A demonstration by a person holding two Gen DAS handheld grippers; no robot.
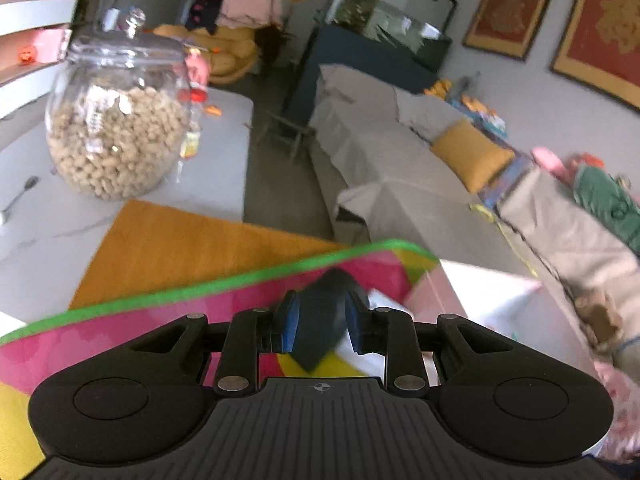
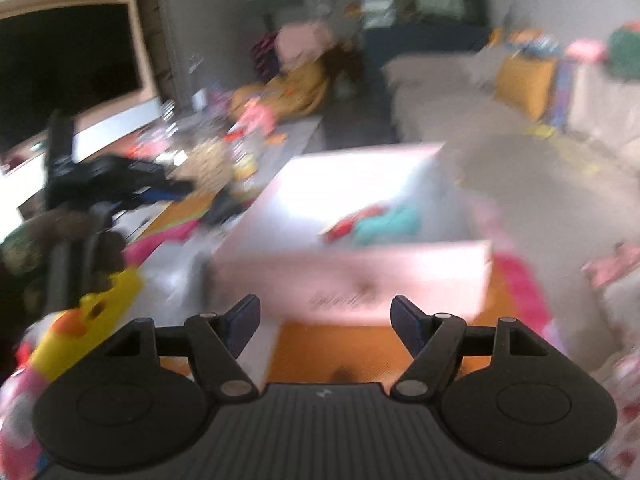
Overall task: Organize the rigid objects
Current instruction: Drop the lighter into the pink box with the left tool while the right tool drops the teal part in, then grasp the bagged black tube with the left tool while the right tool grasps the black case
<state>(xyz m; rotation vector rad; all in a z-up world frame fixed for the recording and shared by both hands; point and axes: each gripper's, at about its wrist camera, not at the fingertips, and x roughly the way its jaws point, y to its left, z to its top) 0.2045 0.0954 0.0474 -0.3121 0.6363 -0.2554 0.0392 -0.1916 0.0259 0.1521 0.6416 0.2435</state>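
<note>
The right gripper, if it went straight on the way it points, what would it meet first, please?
Probably the near wall of the pink box, which lies dead ahead of the open right gripper; blur makes depth uncertain.

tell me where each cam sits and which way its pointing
Left wrist: sits on the left gripper, faces past the peanut jar toward the sofa; its fingers pinch a dark object.
Right wrist: sits on the right gripper, faces the pink box; its fingers are apart, and the left gripper shows.
Shared: the jar, orange mat, pink box and sofa.
</note>
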